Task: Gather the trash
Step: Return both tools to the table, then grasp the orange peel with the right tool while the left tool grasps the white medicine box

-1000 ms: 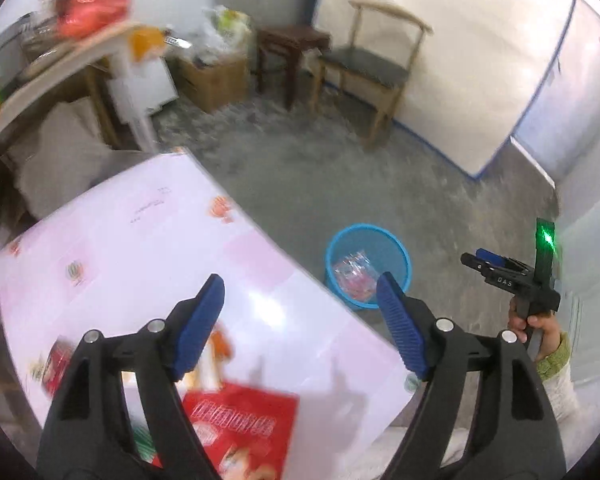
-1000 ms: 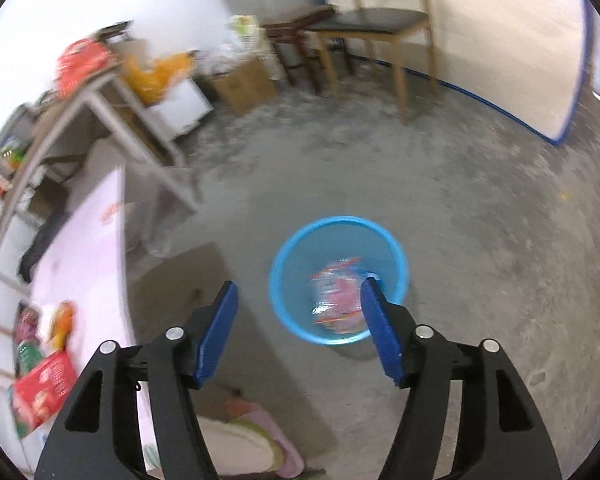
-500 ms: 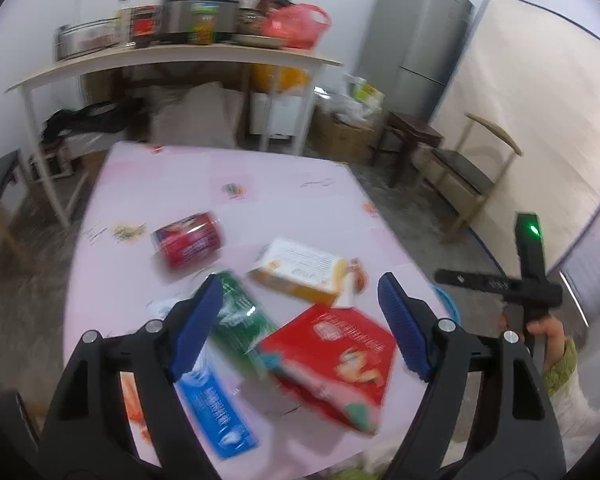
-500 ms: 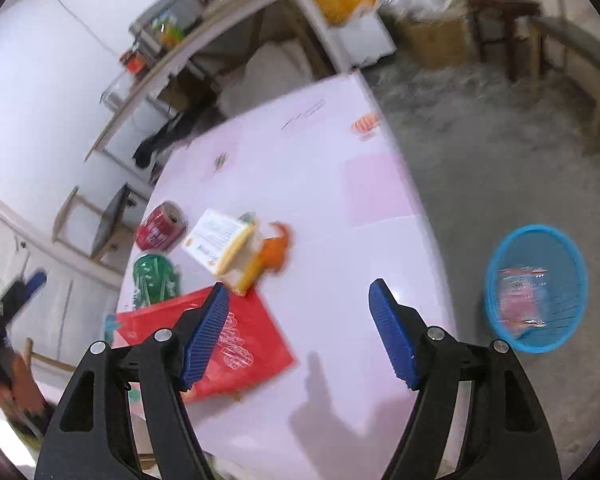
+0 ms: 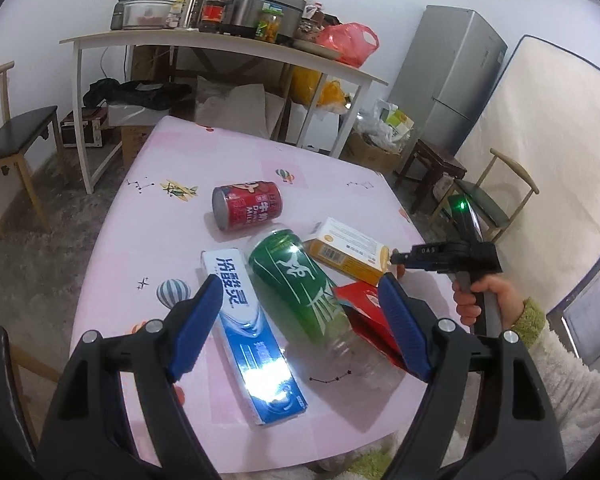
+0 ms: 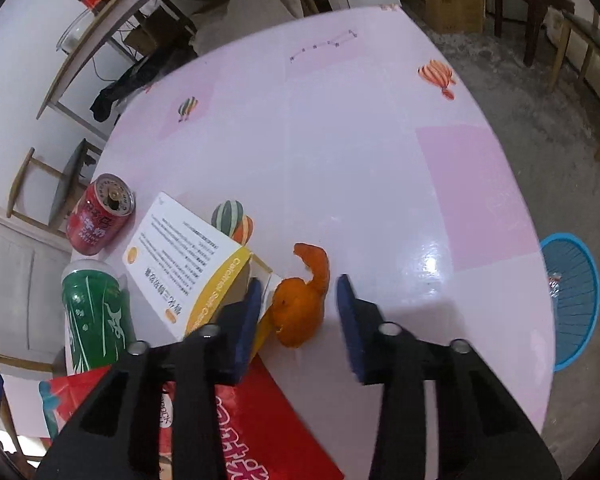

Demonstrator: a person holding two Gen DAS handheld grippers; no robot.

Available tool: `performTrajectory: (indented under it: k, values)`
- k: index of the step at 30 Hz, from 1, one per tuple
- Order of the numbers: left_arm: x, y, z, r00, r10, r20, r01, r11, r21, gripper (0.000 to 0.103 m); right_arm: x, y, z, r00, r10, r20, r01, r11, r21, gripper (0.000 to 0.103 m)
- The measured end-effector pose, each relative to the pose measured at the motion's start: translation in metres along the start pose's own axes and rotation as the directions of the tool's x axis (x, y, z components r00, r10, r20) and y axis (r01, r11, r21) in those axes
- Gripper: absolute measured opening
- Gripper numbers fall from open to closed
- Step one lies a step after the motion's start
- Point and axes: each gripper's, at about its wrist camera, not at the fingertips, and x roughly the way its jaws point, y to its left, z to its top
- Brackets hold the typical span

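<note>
R claw (image 6: 298, 312) is wide apart w/ the peel (image 6: 300, 304) right between its tips on the worktop (image 6: 340, 140). L claw (image 5: 300, 320), apart too, is farther, over the bottle (image 5: 300, 280).

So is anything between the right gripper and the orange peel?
Nothing visible. The right gripper is open with the orange peel lying between its fingers on the pink table. The yellow-and-white box sits just beside the left finger.
</note>
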Motion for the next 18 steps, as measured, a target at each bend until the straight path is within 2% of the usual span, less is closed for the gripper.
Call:
performTrajectory:
  k: [2,10,14,16,18]
  values:
    - [0.004,0.004,0.003,1.0,-0.011,-0.001,0.011,1.0,-0.015,0.076,0.001,-0.002,-0.001,1.0,0.006,0.0,-0.006,1.0,0.007,0.018]
    - [0.021,0.007,0.017,0.997,-0.074,-0.021,0.073,0.996,-0.057,0.075,-0.011,-0.02,-0.008,0.997,0.071,0.028,-0.072,0.996,0.043,0.013]
    - [0.035,-0.006,0.036,0.995,-0.087,-0.048,0.086,0.996,-0.009,0.075,-0.021,-0.03,-0.01,0.995,0.095,0.039,-0.097,0.994,0.047,0.013]
    - [0.046,-0.015,0.051,0.991,-0.105,-0.078,0.107,0.994,0.021,0.075,-0.026,-0.035,-0.009,0.997,0.047,0.066,-0.05,0.998,0.038,0.013]
    - [0.057,-0.025,0.063,0.989,-0.1,-0.109,0.106,0.993,0.059,0.075,-0.031,-0.038,-0.008,0.994,0.038,0.098,-0.042,0.998,0.036,0.013]
